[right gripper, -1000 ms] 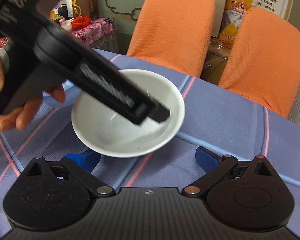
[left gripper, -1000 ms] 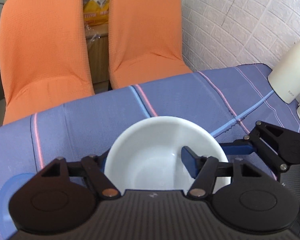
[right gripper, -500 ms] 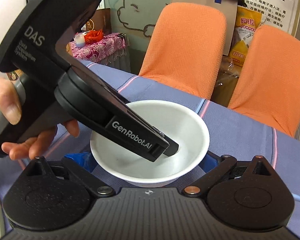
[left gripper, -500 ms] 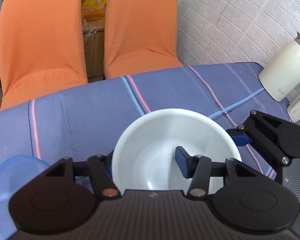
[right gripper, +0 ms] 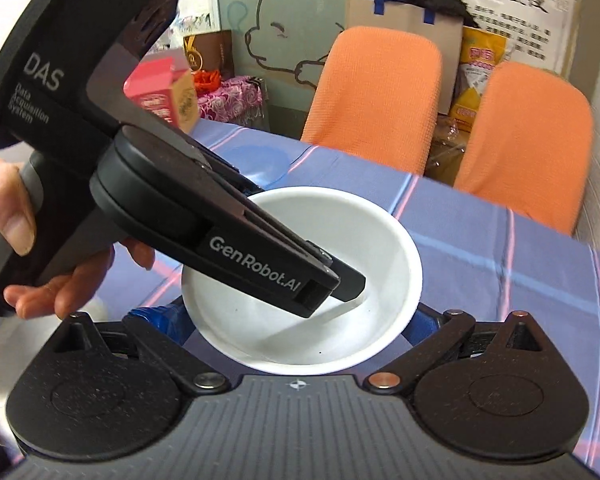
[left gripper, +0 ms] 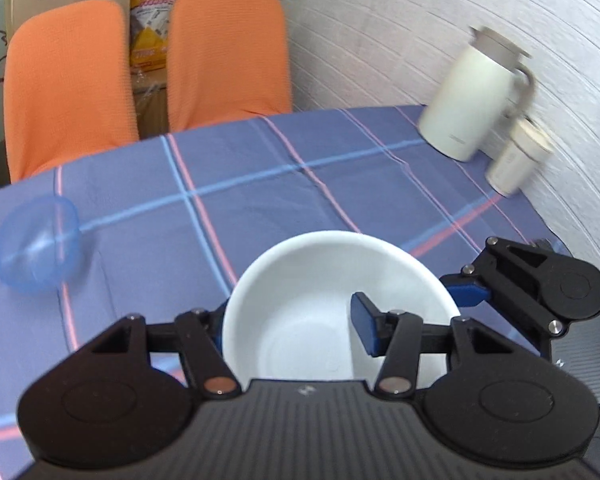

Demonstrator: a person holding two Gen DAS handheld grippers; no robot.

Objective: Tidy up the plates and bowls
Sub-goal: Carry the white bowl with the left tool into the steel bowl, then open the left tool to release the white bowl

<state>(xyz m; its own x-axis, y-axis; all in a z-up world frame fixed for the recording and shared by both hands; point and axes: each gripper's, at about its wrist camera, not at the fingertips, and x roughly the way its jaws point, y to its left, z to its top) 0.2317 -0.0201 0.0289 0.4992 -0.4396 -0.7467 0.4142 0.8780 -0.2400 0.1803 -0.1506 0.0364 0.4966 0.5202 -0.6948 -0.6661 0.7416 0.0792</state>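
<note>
We are carrying the white bowl (left gripper: pixel 324 304) above the bench (left gripper: pixel 260 184), left tongs (left gripper: pixel 288 324) clamped on its wall, right tongs (right gripper: pixel 296 320) spread wide beneath. The blue bowl (left gripper: pixel 36 244) is waiting apart; stacking seems undone.

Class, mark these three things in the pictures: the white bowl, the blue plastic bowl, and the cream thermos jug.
white bowl (left gripper: pixel 300 344), left wrist view, on its inner floor.
blue plastic bowl (left gripper: pixel 36 248), left wrist view, on its translucent inside.
cream thermos jug (left gripper: pixel 468 100), left wrist view, on the middle of its body.
</note>
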